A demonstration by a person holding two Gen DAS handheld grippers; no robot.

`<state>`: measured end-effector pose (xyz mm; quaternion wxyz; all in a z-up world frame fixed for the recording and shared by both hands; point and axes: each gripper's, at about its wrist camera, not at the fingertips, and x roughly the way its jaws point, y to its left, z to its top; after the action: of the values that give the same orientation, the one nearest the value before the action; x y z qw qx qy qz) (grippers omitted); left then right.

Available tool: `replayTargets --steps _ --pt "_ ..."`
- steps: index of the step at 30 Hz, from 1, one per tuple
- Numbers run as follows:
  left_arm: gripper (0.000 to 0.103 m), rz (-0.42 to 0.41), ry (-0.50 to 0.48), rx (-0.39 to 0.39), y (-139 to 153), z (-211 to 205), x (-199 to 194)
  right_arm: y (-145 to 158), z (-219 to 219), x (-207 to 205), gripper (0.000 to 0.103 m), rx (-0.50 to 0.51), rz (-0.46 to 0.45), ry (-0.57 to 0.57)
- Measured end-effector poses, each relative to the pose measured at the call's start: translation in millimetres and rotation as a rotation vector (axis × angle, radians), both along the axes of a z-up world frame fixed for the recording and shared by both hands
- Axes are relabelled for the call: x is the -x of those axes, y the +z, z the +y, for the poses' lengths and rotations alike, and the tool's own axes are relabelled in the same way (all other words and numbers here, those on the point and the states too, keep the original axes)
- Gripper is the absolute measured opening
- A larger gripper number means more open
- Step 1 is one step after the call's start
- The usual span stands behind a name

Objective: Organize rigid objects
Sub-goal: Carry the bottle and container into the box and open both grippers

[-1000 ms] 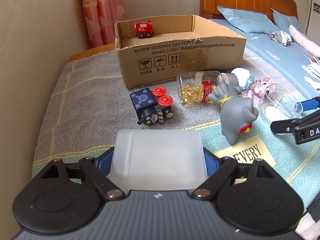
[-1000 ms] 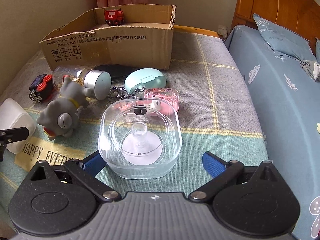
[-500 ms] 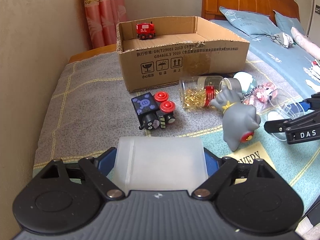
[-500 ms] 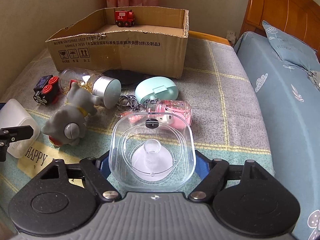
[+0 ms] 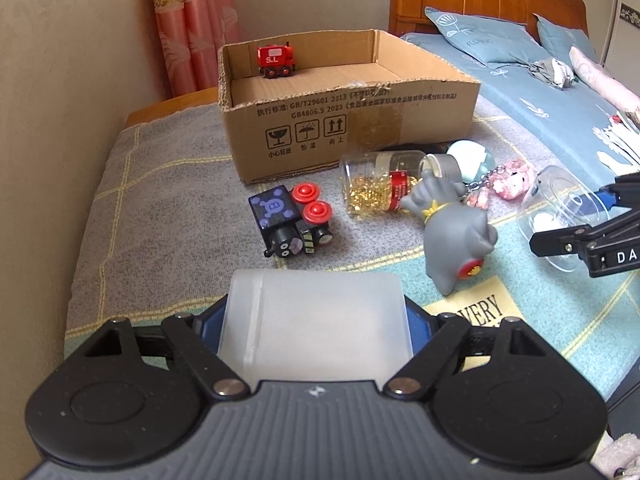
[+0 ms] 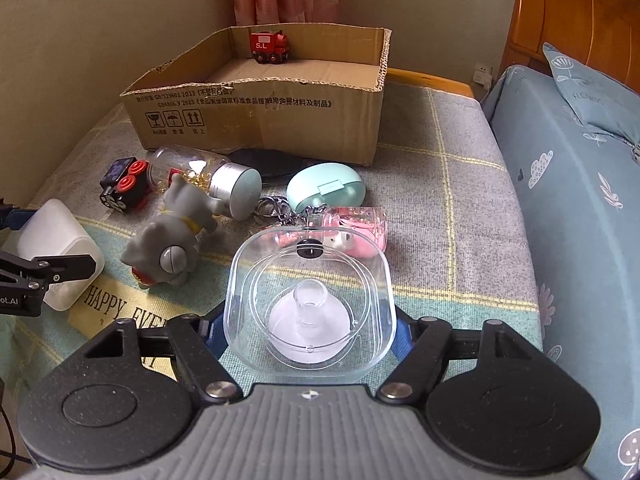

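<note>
I have the left gripper (image 5: 316, 320) set around the frosted white box (image 5: 316, 324); its jaws are closing, and the blue pads sit against the box's two side walls. The box lies directly between the fingers, its far edge just short of the black toy train (image 5: 290, 220) ahead. I judge it light, stiff and smooth-skinned: hold it on the flat side walls, not on the rounded corners, where it could squirt out.

The right gripper (image 6: 308, 320) is clamped on the clear plastic container (image 6: 310, 304) at a medium width, pads on its left and right walls. The container sits directly between the fingers, with a pink keychain charm (image 6: 352, 228) just beyond it. I judge it light, rigid, slick and liable to crack under excess force; hold it low on the straight wall sections.

The cardboard box (image 6: 260, 120) stands well ahead of both tools, its open top holding one red toy train (image 6: 269, 46). A grey figurine (image 6: 172, 248) and a capsule bottle (image 6: 208, 176) lie between the tools and that box. I judge the cardboard box the likely destination.
</note>
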<state>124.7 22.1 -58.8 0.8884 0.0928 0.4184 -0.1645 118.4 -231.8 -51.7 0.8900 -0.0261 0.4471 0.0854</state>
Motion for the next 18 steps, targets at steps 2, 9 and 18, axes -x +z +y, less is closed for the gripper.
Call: replayTargets --steps 2,9,18 --pt "0.083 -0.004 -0.01 -0.001 6 -1 2 6 0 2 0.078 0.01 -0.003 0.026" --pt "0.083 -0.038 -0.032 0.005 32 -4 3 29 2 4 0.078 0.008 -0.028 0.106" --pt "0.083 -0.12 -0.06 0.007 69 -16 -23 53 5 -4 0.078 -0.005 -0.084 0.174"
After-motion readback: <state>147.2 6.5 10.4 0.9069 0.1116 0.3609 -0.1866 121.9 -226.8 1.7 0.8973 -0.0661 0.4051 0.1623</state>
